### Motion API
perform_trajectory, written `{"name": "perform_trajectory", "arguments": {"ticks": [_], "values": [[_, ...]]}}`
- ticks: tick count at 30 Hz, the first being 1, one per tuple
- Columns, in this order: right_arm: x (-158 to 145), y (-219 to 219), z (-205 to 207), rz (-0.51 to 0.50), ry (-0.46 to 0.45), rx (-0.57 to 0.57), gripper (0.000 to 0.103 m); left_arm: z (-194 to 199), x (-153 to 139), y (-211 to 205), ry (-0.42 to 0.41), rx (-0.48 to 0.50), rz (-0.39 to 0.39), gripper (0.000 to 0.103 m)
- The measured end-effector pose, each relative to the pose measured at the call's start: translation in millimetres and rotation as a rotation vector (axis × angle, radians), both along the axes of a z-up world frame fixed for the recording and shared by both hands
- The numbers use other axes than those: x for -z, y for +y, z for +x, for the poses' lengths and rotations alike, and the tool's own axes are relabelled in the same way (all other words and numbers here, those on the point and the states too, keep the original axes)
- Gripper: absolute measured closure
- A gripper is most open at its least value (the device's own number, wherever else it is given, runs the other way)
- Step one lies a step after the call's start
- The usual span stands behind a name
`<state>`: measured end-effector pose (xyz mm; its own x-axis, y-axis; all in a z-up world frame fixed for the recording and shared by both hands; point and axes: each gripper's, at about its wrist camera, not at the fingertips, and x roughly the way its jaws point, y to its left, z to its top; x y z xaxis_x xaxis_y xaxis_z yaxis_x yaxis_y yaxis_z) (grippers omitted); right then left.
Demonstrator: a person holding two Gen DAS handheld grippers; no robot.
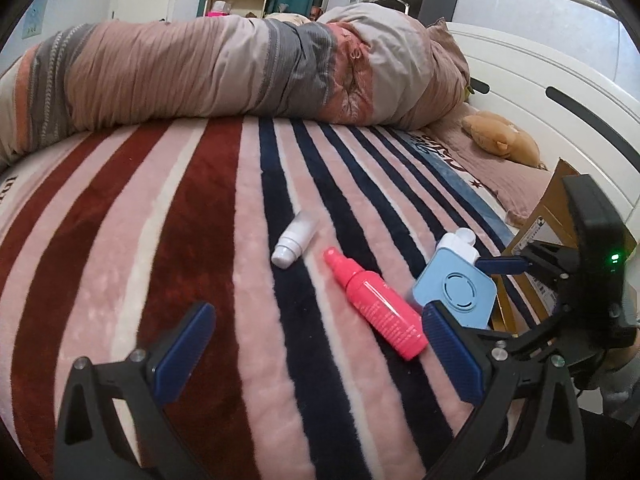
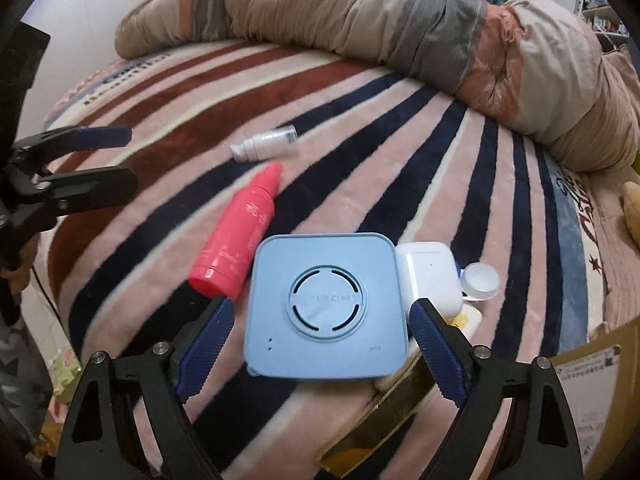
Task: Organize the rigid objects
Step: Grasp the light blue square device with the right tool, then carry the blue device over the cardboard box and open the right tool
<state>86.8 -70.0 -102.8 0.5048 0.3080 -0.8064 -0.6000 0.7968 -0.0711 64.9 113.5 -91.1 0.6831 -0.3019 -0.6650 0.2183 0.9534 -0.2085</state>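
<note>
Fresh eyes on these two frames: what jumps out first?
The pink spray bottle lies on its side mid-blanket, with a small white pump bottle just beyond it. The pale blue square device sits between the open fingers of the right tool, a white earbud case at its edge.

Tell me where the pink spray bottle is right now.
The pink spray bottle lies flat on the striped blanket, between the small white tube and the blue square device, touching the device's left edge in the right wrist view.
</note>
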Motion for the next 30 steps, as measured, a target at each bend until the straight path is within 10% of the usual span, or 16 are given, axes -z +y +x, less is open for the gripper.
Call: {"name": "perform_trajectory", "arguments": {"ticks": [9,22,30], "values": [[6,10,0,-0.082,-0.032,-0.019,0.026,0,-10,-12,-0.005,0.068,-0.012,0.001],[-91,-15,-76,0.178,-0.291,-0.093,0.026,-12,-77,-63,-0.014,0.334,-0.226,0.003],[-141,-83,-121,0.322,-0.462,-0.048,0.026,-13,-136,-140,-0.023,0.491,-0.313,0.052]]}}
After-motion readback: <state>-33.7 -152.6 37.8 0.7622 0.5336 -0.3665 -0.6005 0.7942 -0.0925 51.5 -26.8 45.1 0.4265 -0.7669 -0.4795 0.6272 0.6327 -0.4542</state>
